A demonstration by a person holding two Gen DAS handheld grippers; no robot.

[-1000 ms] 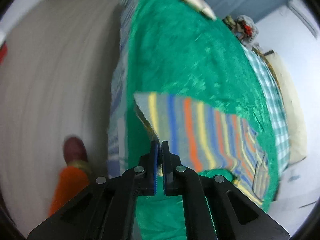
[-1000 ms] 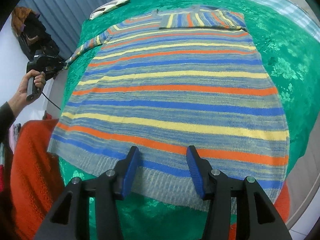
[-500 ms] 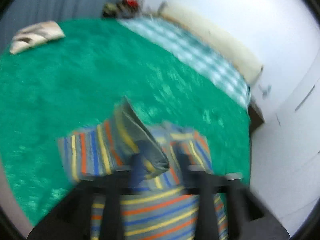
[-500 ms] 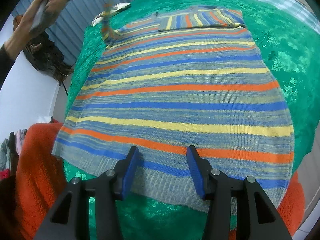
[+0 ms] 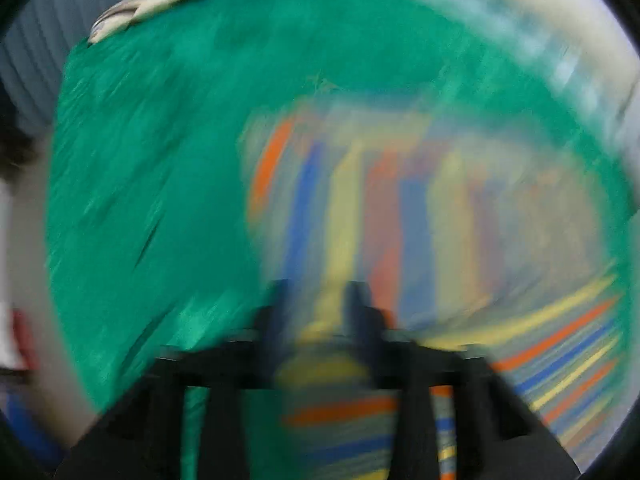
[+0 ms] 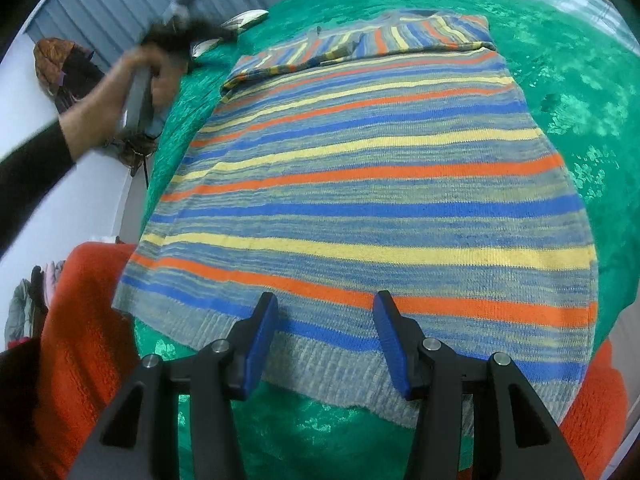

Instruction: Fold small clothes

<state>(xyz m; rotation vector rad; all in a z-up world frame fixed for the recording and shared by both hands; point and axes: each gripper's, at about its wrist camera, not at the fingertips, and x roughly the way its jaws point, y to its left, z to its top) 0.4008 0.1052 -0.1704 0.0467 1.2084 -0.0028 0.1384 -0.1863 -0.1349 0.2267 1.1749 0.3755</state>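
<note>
The bed is covered by a green patterned velvet cover [image 6: 560, 80], with a grey ribbed wall [image 6: 100, 8] behind its far left side. My right gripper [image 6: 324, 308] hovers just above the near hem of the striped knitted sweater [image 6: 360, 200]. Its jaws stand about half apart and have hold of nothing.

The sweater lies flat in the middle of the cover, hem near me and collar far. One sleeve [image 6: 300, 56] lies folded across the chest at the far end.

My left gripper [image 6: 180, 28], in my left hand [image 6: 132, 92], is above the cover beside the far left shoulder. Its jaws have just been closing to a narrow gap. The picture is blurred, but I see no cloth between them.

I think the next step is to fold the body. To do it well, I should take the ribbed hem at both corners and lift them evenly, so the stripes stay parallel and the sleeve does not slide.

An orange knitted fabric [image 6: 80, 340] lies at the near edge, partly under the hem. I could pinch it by mistake. A pale folded object [image 5: 152, 4] at the far left is well apart from the sweater.
</note>
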